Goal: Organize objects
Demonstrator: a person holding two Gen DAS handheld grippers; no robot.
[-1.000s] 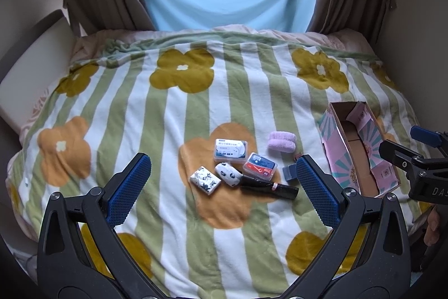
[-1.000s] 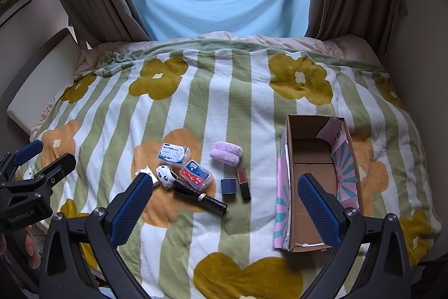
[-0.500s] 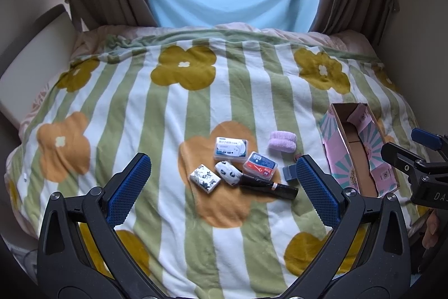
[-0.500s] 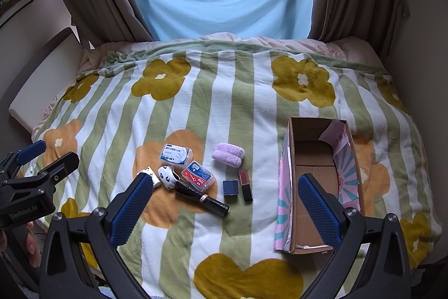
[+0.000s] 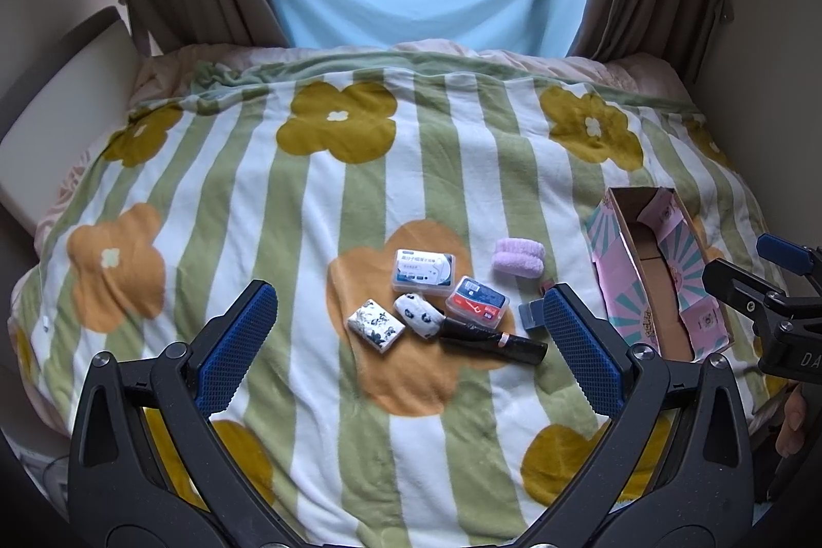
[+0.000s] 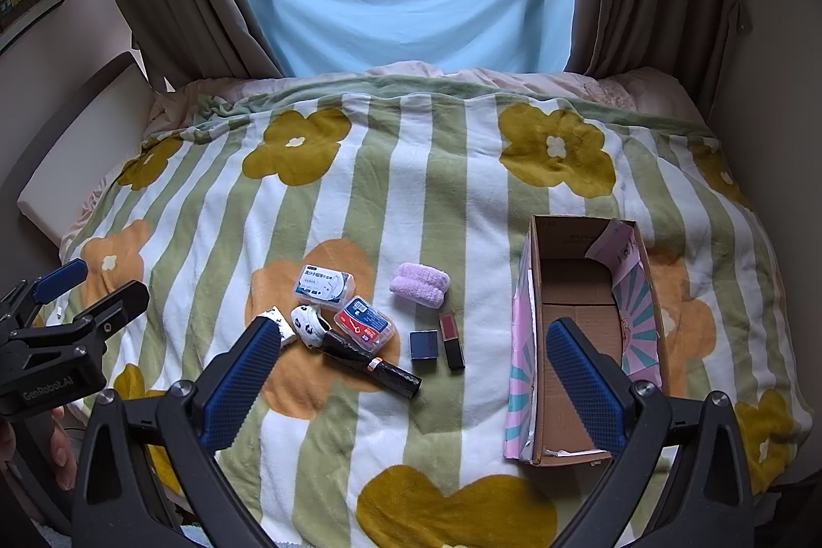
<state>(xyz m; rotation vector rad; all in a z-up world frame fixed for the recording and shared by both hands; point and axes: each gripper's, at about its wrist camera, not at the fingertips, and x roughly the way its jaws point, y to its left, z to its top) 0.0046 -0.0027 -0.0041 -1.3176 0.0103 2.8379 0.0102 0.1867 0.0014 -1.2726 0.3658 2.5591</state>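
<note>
Cardboard box [image 6: 575, 291] empty; claws agape.

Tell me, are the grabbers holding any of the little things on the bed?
No, nothing is held. The left gripper and right gripper are both open, hanging above the blanket.

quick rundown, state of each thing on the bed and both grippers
pink cardboard box: open, empty
red-labelled clear plastic case: closed, flat
white-labelled clear plastic case: closed, flat
black tube: lying down
red lipstick: capped, lying down
left gripper: open, empty
right gripper: open, empty
</note>
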